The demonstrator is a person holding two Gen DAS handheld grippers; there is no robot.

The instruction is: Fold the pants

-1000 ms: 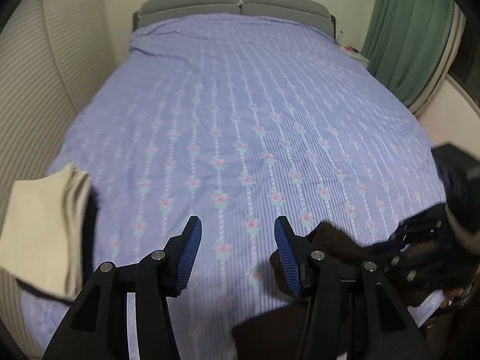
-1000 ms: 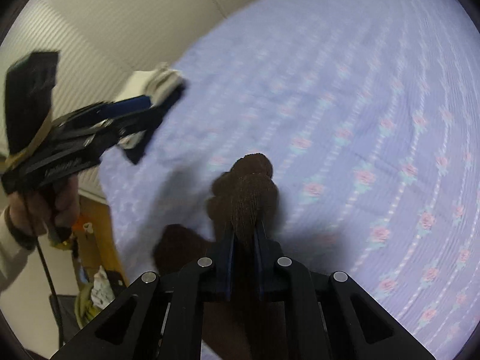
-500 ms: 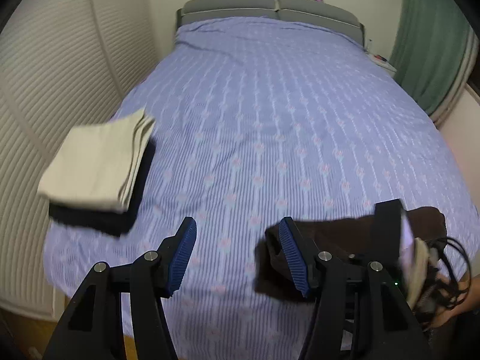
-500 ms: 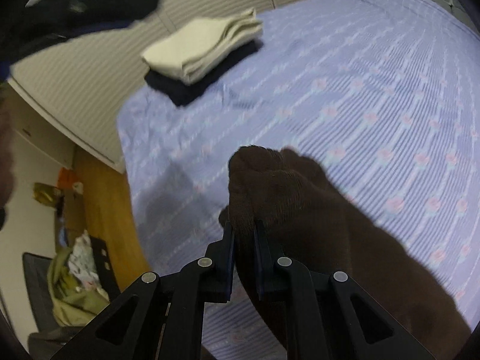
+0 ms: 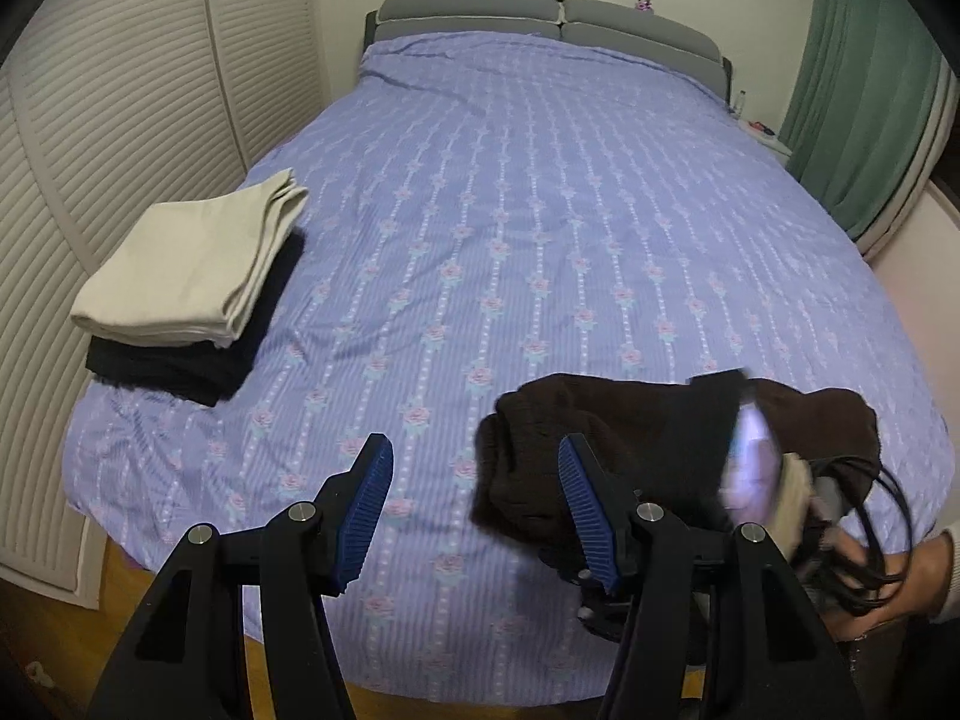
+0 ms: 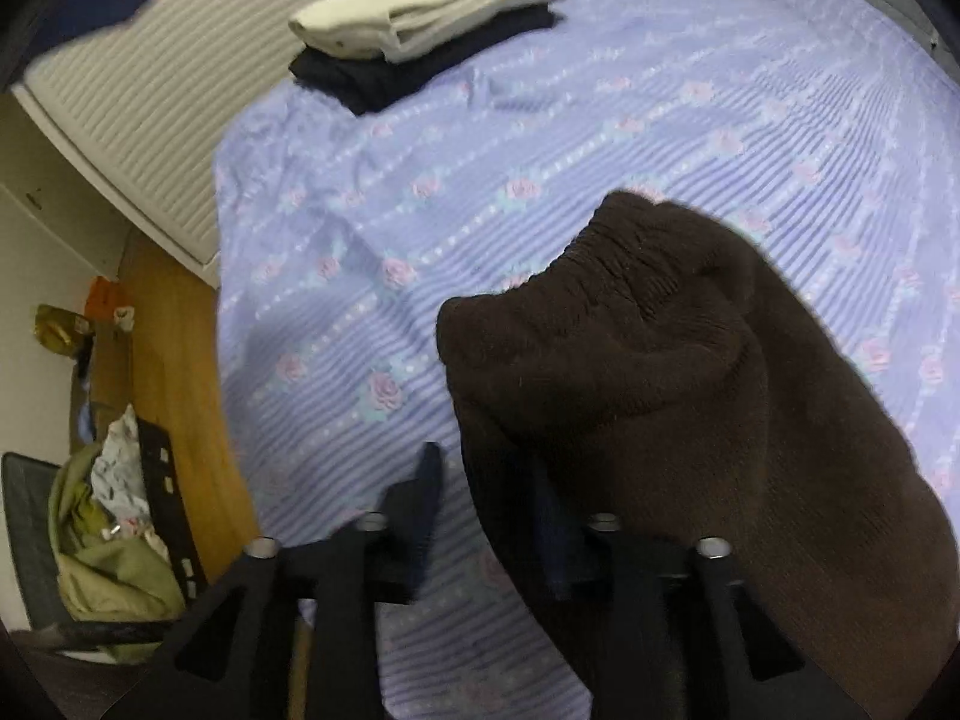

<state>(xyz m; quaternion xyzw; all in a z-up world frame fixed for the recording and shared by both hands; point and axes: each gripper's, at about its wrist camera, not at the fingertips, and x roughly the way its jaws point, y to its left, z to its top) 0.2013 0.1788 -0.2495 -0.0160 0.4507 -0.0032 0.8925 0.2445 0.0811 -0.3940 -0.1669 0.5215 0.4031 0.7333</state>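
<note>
Right tongs (image 6: 489, 516) have released brown pants (image 6: 660, 372) onto bed (image 6: 690, 120).

Bed (image 5: 540, 228) under a lilac cover with rows of small roses. Near its left edge, toward the foot corner, a folded cream cloth (image 5: 192, 264) stacked on a folded black cloth (image 5: 198, 354). Grey headboard (image 5: 540, 15) at the far end. Slatted white doors (image 5: 120, 96) along the left side, green curtain (image 5: 870, 78) on the right. Basket of crumpled laundry (image 6: 108, 546) on the wooden floor (image 6: 174, 360) beside the foot corner.
</note>
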